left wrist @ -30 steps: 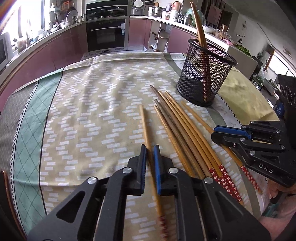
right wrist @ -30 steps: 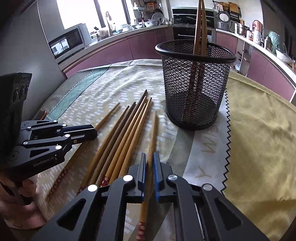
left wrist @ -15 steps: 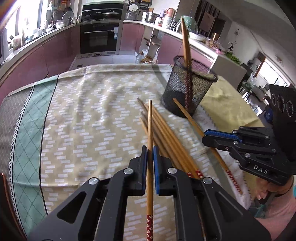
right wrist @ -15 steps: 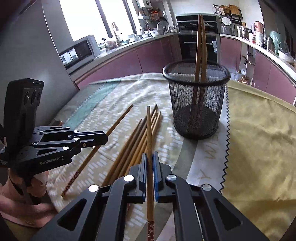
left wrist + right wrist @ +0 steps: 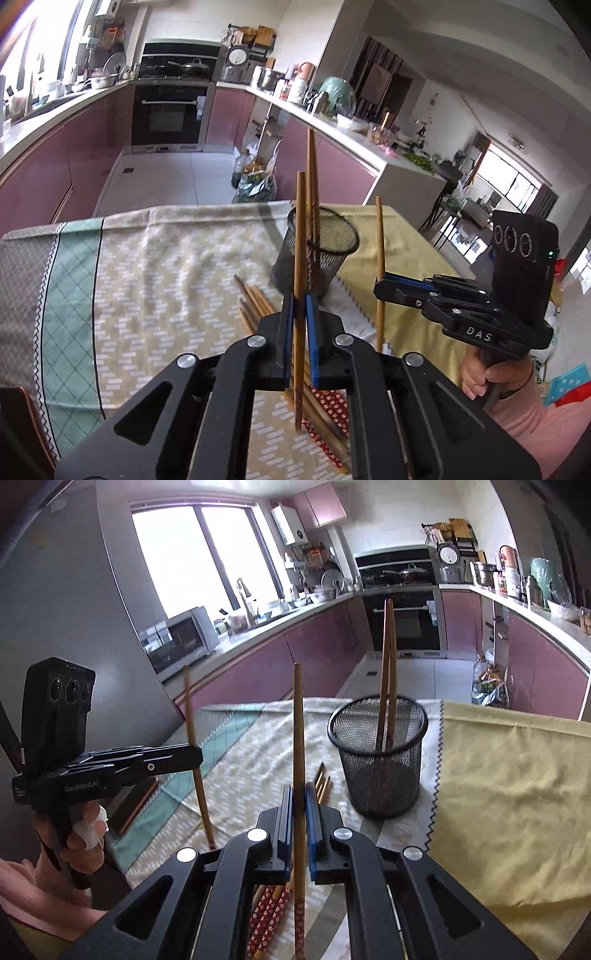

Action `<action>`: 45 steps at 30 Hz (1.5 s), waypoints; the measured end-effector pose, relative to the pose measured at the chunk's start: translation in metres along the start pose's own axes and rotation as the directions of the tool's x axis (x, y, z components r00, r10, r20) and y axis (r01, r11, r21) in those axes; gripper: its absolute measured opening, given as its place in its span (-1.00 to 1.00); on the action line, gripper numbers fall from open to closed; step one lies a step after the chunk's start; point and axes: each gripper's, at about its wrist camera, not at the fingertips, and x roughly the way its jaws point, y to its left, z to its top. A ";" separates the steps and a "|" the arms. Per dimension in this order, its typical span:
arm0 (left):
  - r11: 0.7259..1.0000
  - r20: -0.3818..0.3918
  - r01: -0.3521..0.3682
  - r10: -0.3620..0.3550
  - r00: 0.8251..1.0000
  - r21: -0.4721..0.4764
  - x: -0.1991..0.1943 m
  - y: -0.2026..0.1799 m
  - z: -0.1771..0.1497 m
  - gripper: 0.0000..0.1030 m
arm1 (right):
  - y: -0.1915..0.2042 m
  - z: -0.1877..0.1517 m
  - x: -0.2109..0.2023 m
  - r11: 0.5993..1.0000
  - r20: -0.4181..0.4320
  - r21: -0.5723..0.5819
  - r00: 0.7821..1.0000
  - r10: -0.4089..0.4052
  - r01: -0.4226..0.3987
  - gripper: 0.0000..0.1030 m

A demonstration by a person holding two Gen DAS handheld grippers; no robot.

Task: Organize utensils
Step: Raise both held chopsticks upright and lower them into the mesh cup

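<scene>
Two grippers, left gripper (image 5: 299,306) and right gripper (image 5: 299,799), each clamping one chopstick: left-held chopstick (image 5: 298,236), right-held chopstick (image 5: 298,720). One mesh holder (image 5: 380,760) containing two upright chopsticks (image 5: 388,657). One bundle of loose chopsticks (image 5: 255,299) on the tablecloth (image 5: 166,280); exact number indeterminable.
</scene>
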 end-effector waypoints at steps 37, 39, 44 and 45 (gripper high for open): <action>0.993 -0.006 -0.032 0.032 0.999 0.113 0.076 -0.037 0.117 -0.86 | -0.043 0.102 0.014 0.986 0.040 -0.096 0.990 -0.135 0.139 -0.89; 0.992 -0.044 -0.043 0.049 0.998 0.117 0.090 -0.033 0.114 -0.86 | -0.045 0.100 0.024 0.987 -0.006 -0.096 0.991 -0.132 0.130 -0.89; 0.991 -0.057 -0.053 0.060 0.997 0.119 0.107 -0.025 0.114 -0.85 | -0.049 0.096 0.041 0.986 -0.052 -0.082 0.987 -0.151 0.147 -0.88; 0.991 -0.058 -0.057 0.064 0.996 0.120 0.108 -0.024 0.114 -0.85 | -0.048 0.096 0.043 0.986 -0.054 -0.080 0.987 -0.152 0.148 -0.88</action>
